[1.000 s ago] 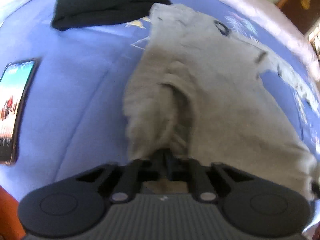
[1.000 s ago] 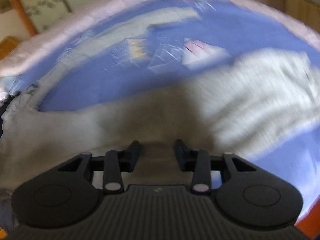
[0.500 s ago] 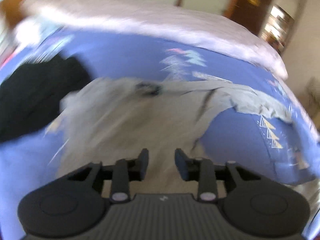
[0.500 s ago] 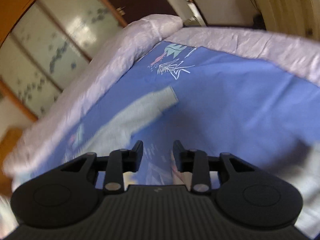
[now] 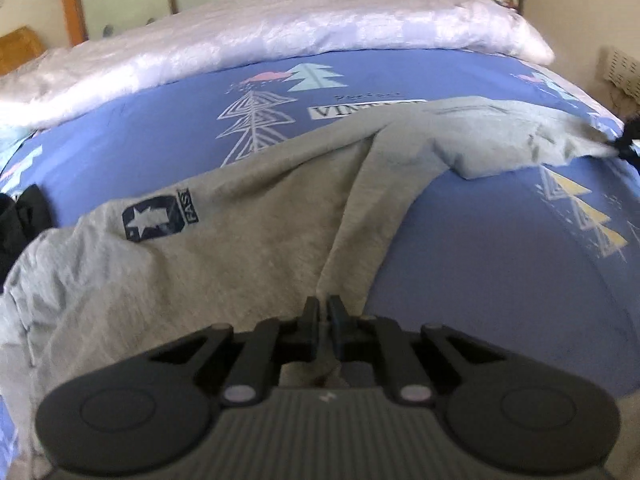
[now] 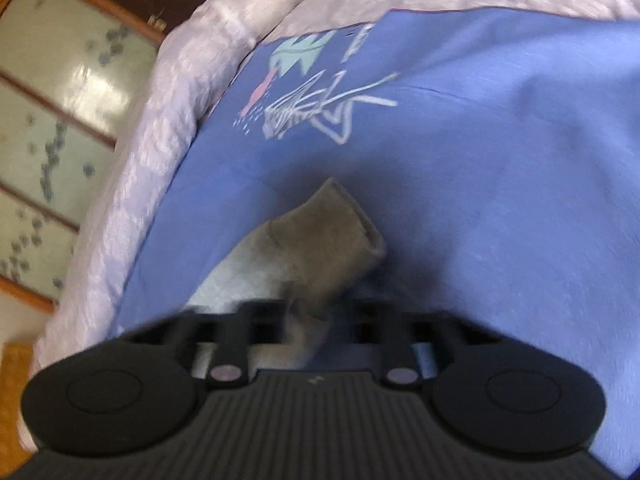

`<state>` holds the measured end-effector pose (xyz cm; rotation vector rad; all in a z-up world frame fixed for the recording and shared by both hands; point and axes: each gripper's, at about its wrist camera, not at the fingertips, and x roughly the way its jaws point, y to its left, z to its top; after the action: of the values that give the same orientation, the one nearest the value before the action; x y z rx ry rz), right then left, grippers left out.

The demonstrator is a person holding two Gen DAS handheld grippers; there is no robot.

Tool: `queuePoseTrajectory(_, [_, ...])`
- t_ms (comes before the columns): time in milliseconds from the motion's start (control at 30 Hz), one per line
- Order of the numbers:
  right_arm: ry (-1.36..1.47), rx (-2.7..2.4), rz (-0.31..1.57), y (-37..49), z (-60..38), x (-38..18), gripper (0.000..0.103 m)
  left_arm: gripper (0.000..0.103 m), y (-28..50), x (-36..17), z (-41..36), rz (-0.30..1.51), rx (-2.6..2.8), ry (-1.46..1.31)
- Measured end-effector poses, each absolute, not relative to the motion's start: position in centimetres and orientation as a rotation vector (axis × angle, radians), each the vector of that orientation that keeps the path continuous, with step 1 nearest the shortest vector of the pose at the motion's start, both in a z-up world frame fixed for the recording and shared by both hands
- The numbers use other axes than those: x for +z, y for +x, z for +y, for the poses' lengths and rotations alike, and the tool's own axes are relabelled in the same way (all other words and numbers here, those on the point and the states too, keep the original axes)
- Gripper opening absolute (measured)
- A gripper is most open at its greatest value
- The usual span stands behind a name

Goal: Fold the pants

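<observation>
Pants (image 5: 248, 240) lay grey across the blue bedspread (image 5: 500, 280) — left gripper (image 5: 323, 312) pinching a crotch fold, right gripper (image 6: 308, 320) pinching a leg cuff (image 6: 332, 236), probably to lift both ends.

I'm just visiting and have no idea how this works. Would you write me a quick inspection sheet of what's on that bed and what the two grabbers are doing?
Surface: blue printed bedsheet, with a white quilt bunched along the far edge.
Job's things: grey pants spread out and creased, with a dark star logo.
Clutter: black garment at the left edge.
Grippers: left gripper shut on the pants' fabric; right gripper shut on a leg cuff, the picture blurred.
Cables: nothing seen.
Surroundings: wood-framed patterned panels behind the bed.
</observation>
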<state>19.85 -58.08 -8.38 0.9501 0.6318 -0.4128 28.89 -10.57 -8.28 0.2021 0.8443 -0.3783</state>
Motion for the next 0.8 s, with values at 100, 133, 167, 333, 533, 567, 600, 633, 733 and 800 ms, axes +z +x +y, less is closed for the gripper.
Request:
queuePoseTrajectory(100, [0.886, -0.439, 0.549, 17.7, -58.8, -5.7, 0.010, 0.006, 27.3, -6.2, -9.9, 0.847, -0.421, 0.177])
queuePoseTrajectory(133, [0.867, -0.462, 0.521, 16.8, -59.5, -4.7, 0.010, 0.006, 26.7, -5.6, -9.9, 0.839, -0.430, 0.182])
queuePoseTrajectory(167, [0.846, -0.496, 0.497, 15.7, -60.4, -3.8, 0.010, 0.006, 26.4, -5.3, -10.0, 0.842, -0.442, 0.184])
queuePoseTrajectory(333, [0.711, -0.737, 0.692, 12.5, -63.8, -4.0, 0.040, 0.027, 25.4, -7.0, -11.4, 0.980, -0.515, 0.244])
queuePoseTrajectory(533, [0.769, -0.713, 0.547, 6.2, -63.5, -0.6, 0.046, 0.039, 25.8, -1.9, -2.5, 0.876, -0.448, 0.069])
queuePoseTrajectory(567, [0.760, -0.658, 0.556, 6.5, -62.8, 0.1, 0.046, 0.049, 26.8, -1.1, -0.4, 0.846, -0.368, 0.051])
queuePoseTrajectory(600, [0.759, -0.604, 0.571, 7.3, -62.0, 0.6, 0.046, 0.051, 28.0, -0.6, 1.5, 0.825, -0.287, 0.048])
queuePoseTrajectory(633, [0.765, -0.554, 0.590, 8.2, -61.2, 0.9, 0.046, 0.051, 29.5, -0.3, 3.3, 0.806, -0.195, 0.063])
queuePoseTrajectory(733, [0.789, -0.427, 0.645, 11.8, -58.4, 1.1, 0.053, 0.051, 33.5, -0.7, 5.4, 0.769, -0.069, 0.194])
queuePoseTrajectory(800, [0.787, -0.408, 0.675, 14.4, -56.4, 0.7, 0.057, 0.061, 35.8, -1.6, 5.5, 0.797, -0.108, 0.252])
